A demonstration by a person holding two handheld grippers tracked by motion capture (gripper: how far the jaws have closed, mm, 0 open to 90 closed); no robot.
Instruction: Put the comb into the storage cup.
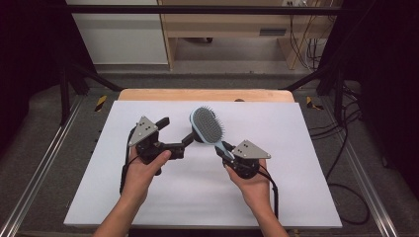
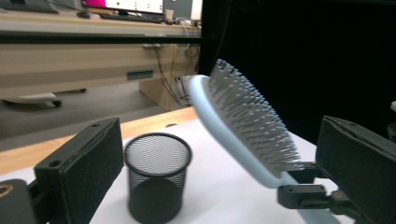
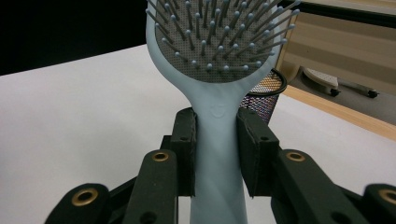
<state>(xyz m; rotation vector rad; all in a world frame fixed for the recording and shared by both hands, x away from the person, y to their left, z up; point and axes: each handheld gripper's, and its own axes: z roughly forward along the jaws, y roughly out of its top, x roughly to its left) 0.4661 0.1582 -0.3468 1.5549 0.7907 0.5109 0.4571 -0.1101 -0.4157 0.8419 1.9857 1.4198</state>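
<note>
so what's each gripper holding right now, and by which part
The right gripper is shut on the light blue hairbrush, clamping its handle just below the bristle head. The left gripper holds nothing; its jaws stand open.

Light blue hairbrush (image 3: pixel 215 116) with a grey bristle pad and pale-tipped grey pins. Black wire-mesh pen cup (image 2: pixel 157 175). Black right gripper (image 3: pixel 215 154) and left gripper (image 1: pixel 176 132), each with a grey three-cornered plate. White table cover (image 1: pixel 276 192) over a light wooden tabletop (image 1: pixel 148 95).
</note>
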